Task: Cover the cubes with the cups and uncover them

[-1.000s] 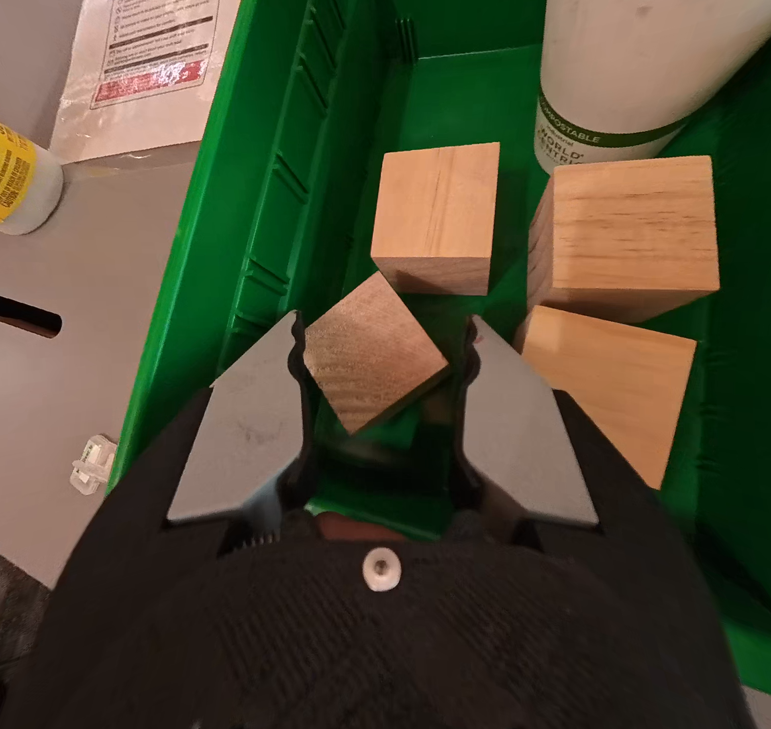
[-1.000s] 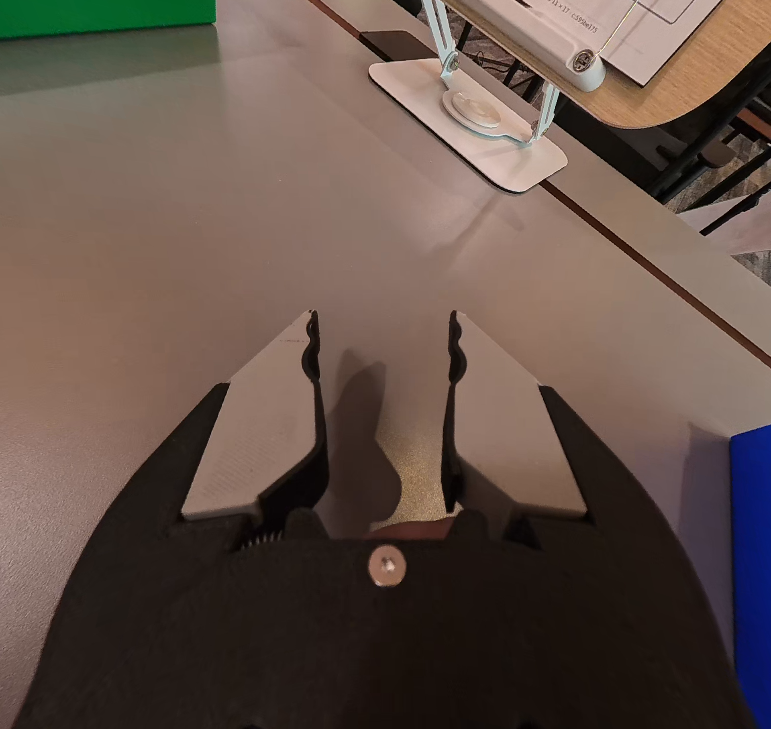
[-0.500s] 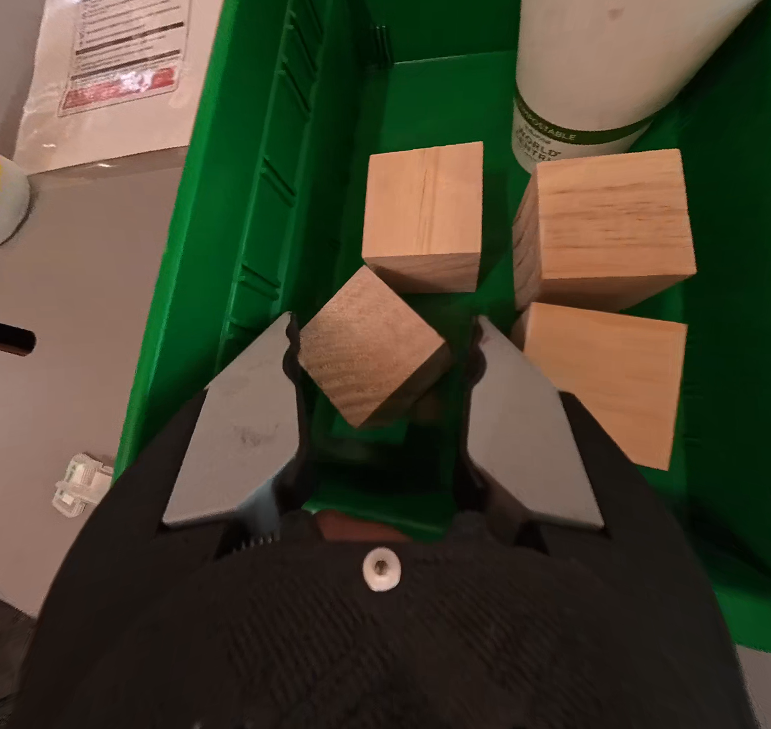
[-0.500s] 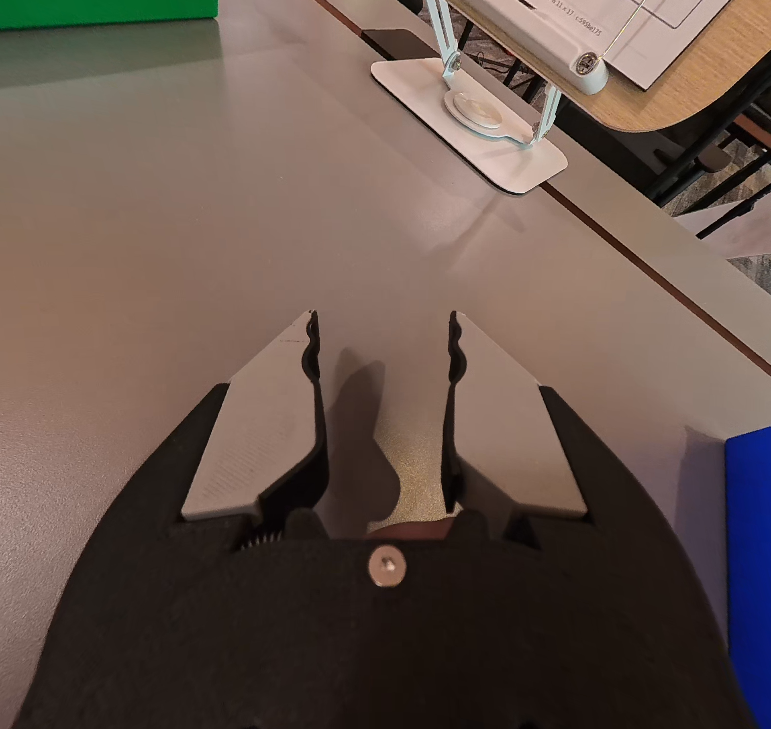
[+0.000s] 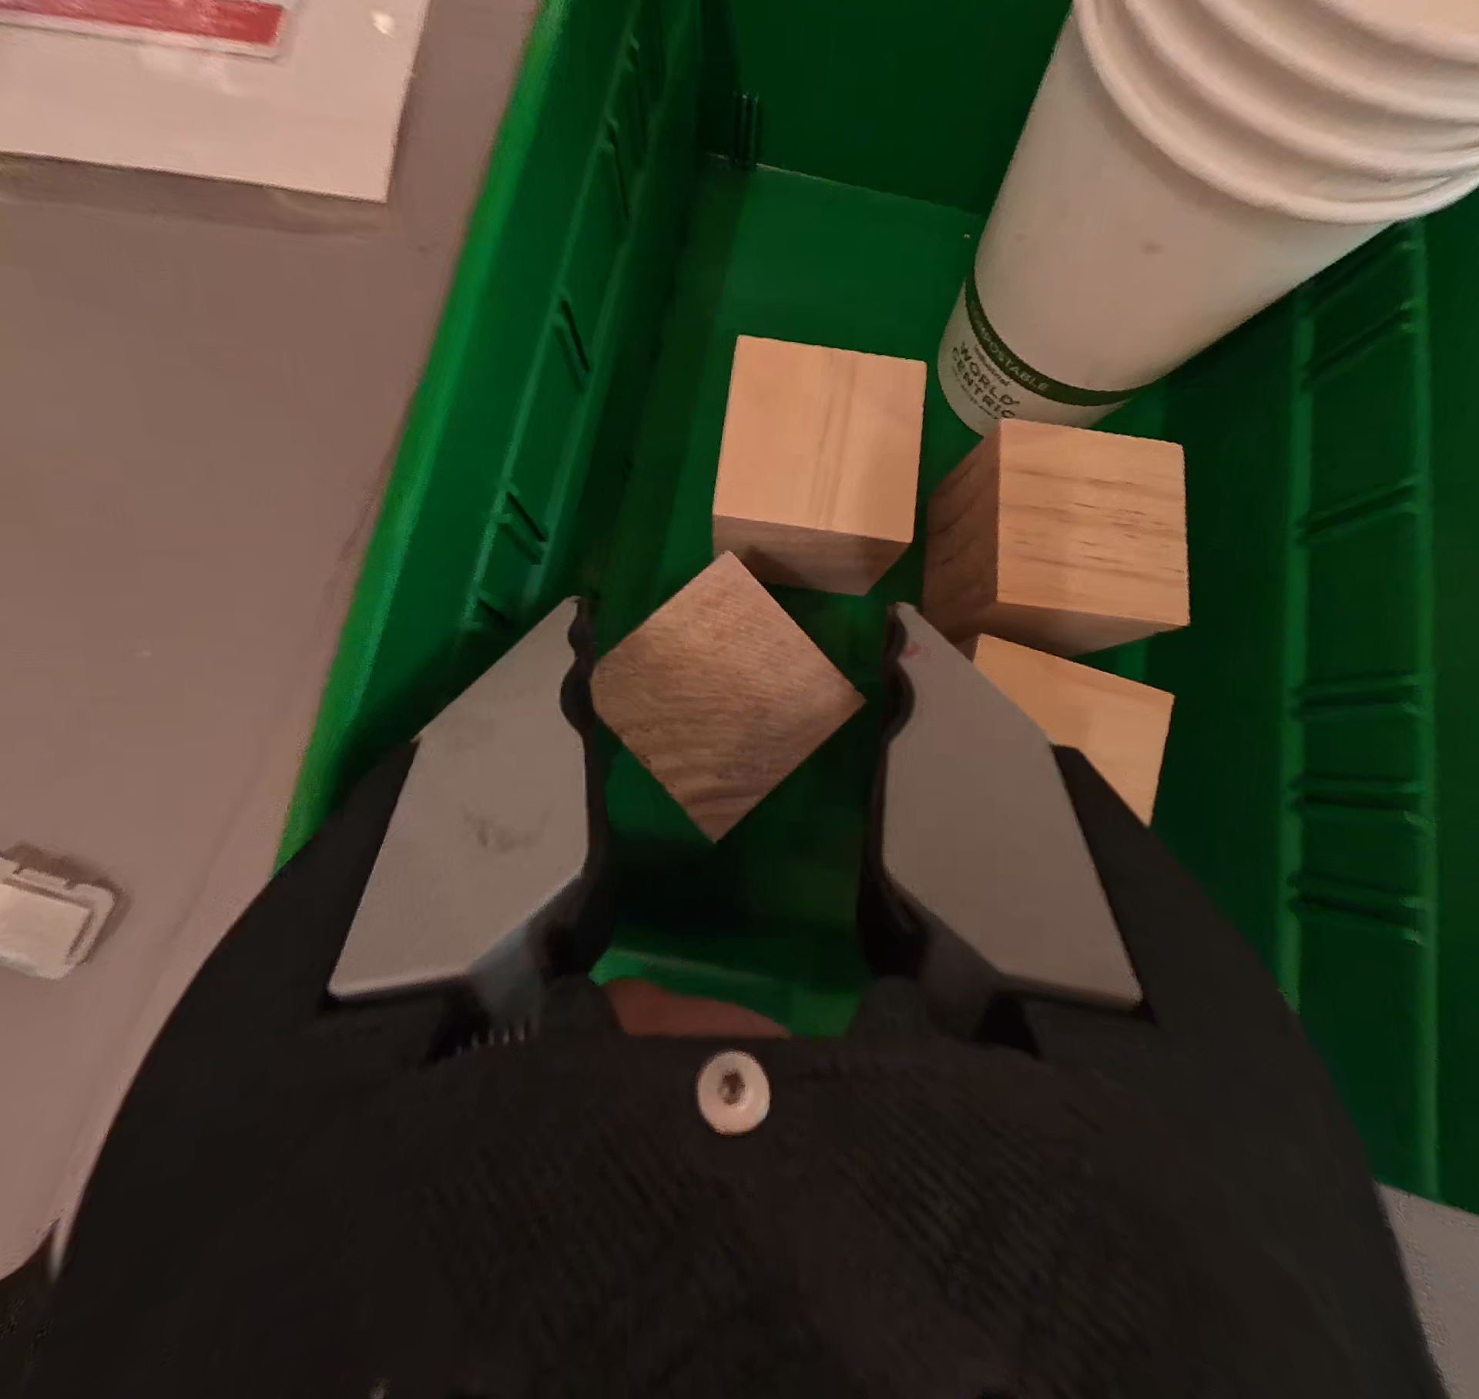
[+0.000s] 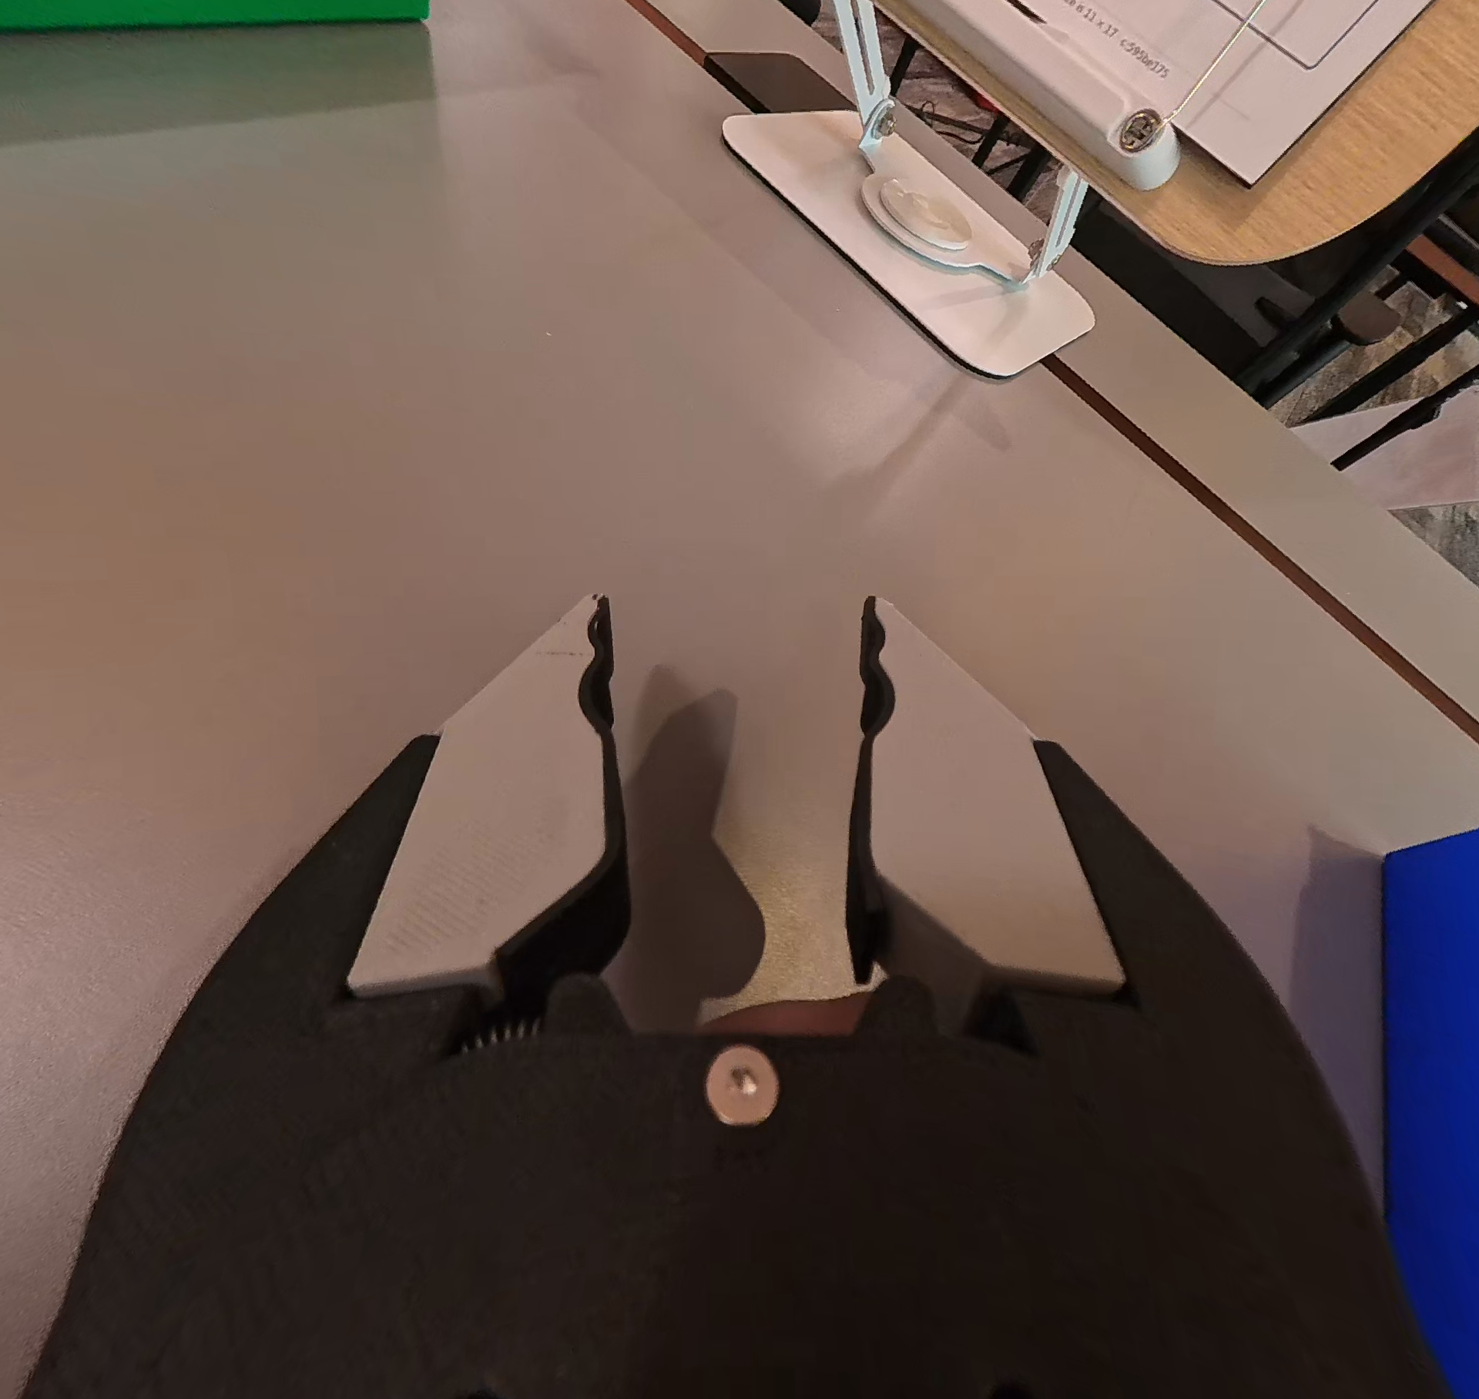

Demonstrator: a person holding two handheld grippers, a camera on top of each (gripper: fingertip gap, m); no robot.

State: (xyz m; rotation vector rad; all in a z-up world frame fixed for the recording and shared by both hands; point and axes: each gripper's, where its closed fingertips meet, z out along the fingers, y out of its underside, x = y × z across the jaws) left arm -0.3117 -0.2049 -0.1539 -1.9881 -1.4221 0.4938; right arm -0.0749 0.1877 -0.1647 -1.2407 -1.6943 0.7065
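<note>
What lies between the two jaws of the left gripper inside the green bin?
In the left wrist view, one darker wooden cube, turned corner-on, with a green sliver before the right jaw.

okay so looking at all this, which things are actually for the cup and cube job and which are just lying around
For the job: four wooden cubes, stack of white paper cups, green bin holding them, left gripper.

Lying about: laminated sheet, white stand, blue object, small white clip.

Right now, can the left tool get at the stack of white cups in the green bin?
Probably yes. The left tool is already inside the green bin, and the stack of white cups leans just beyond the wooden cubes. But a darker cube sits between its fingers, apparently not yet clamped.
</note>
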